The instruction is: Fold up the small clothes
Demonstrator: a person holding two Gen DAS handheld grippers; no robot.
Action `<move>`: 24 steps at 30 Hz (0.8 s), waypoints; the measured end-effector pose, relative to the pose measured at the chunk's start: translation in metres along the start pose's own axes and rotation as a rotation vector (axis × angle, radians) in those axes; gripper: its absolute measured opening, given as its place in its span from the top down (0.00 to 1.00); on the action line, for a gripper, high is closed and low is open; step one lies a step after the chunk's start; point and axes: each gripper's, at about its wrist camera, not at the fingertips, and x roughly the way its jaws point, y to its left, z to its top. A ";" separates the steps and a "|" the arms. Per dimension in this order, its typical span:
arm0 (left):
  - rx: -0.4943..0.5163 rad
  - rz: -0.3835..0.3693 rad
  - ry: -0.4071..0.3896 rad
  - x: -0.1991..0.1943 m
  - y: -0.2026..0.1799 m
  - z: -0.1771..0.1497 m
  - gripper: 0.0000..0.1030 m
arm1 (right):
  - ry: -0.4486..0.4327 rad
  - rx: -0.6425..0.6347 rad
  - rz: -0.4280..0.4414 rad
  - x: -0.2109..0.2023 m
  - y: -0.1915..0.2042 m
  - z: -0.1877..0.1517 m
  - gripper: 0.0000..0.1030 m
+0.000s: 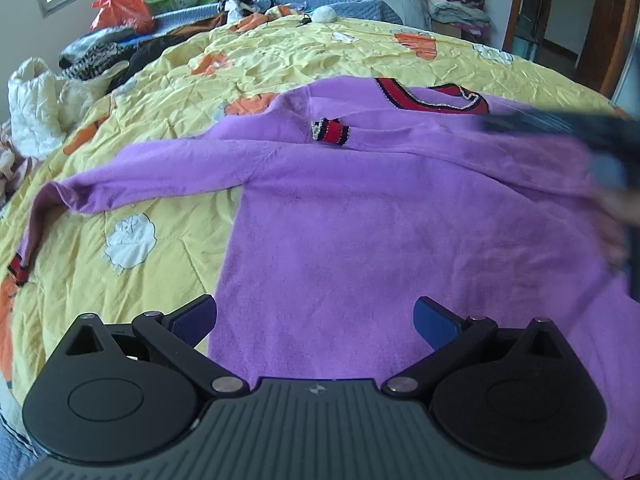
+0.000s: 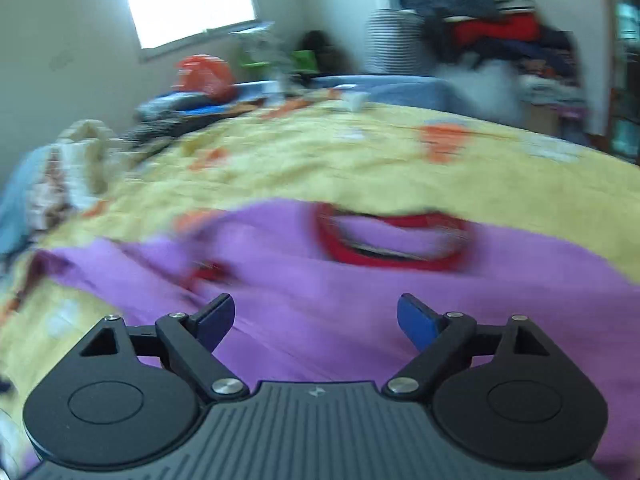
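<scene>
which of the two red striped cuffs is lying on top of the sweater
The red cuff just below the collar: its sleeve is folded across the purple sweater. The other cuff hangs at the quilt's left edge.

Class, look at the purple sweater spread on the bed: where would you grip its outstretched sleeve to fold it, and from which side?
Grip the sleeve near its red-striped cuff, coming from above at the sweater's left. The sleeve lies flat and extended, so its free end probably lifts most easily with the open left tool.
</scene>
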 end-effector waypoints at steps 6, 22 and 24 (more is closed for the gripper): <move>-0.052 -0.059 -0.008 0.009 0.008 0.006 0.00 | 0.016 0.213 -0.277 -0.059 -0.122 -0.041 0.35; -0.277 -0.131 -0.083 0.030 0.055 0.116 0.00 | -0.019 0.057 -0.152 -0.005 -0.016 -0.005 0.36; -0.300 -0.102 -0.097 0.023 0.063 0.120 0.00 | -0.018 0.037 -0.108 0.037 0.022 0.007 0.36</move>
